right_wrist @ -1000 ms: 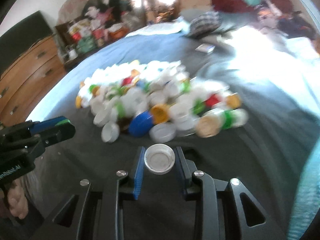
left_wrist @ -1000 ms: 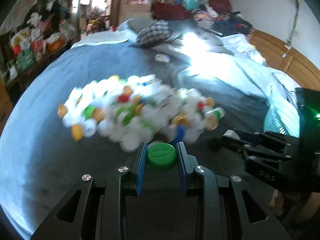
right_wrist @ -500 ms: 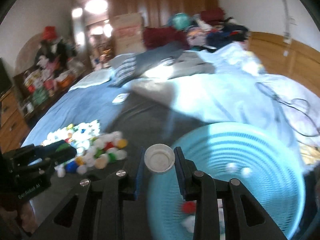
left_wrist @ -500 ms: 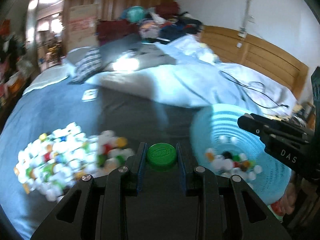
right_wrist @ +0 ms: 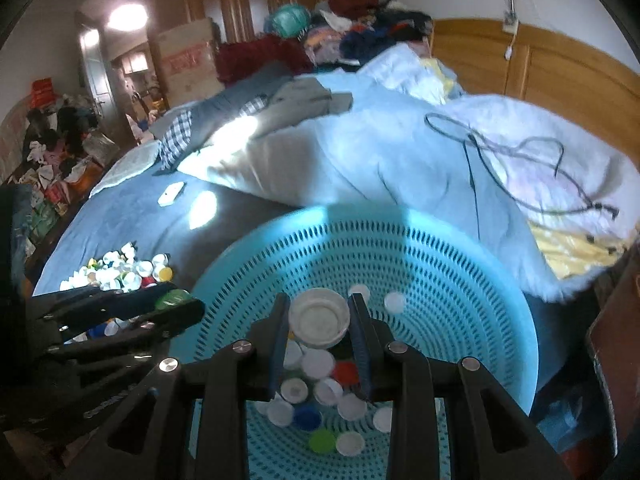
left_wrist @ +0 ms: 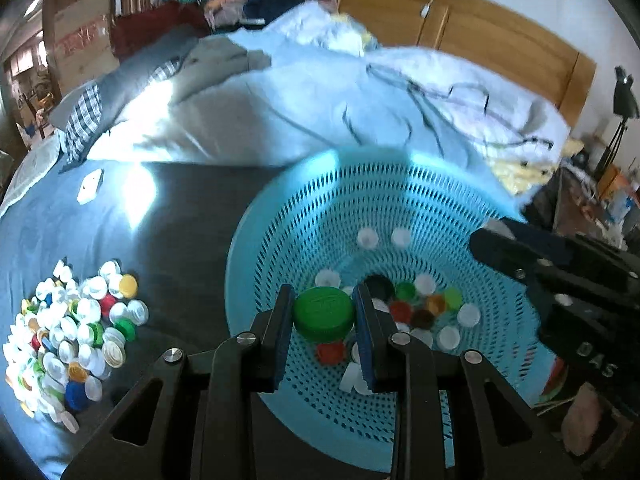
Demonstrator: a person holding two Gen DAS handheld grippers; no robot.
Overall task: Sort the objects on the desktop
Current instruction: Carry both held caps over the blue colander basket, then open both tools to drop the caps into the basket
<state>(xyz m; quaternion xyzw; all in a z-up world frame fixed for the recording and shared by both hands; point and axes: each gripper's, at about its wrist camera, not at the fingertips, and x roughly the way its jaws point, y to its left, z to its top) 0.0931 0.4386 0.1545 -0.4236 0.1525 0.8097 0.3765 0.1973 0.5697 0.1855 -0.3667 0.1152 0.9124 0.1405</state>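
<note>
My left gripper (left_wrist: 323, 316) is shut on a green bottle cap (left_wrist: 323, 313) and holds it above the near-left part of a turquoise perforated basket (left_wrist: 400, 200). My right gripper (right_wrist: 319, 320) is shut on a white bottle cap (right_wrist: 319, 317), open side facing me, above the same basket (right_wrist: 460, 264). Several caps of mixed colours lie in the basket's bottom (left_wrist: 420, 304). A pile of loose caps (left_wrist: 72, 332) lies on the dark blanket to the left; it also shows in the right wrist view (right_wrist: 124, 268). The left gripper also shows in the right wrist view (right_wrist: 176, 308), and the right one at the right of the left wrist view (left_wrist: 492, 240).
The basket sits on a bed with a dark grey blanket (left_wrist: 180, 220). A rumpled white duvet (left_wrist: 360, 100) with a black cable (right_wrist: 500, 152) lies behind it. A small white card (left_wrist: 90, 186) lies far left. A wooden headboard (left_wrist: 480, 36) stands at the back right.
Both grippers have swung right from the cap pile to above the turquoise basket, each still holding its cap. The basket now fills the lower middle of both views.
</note>
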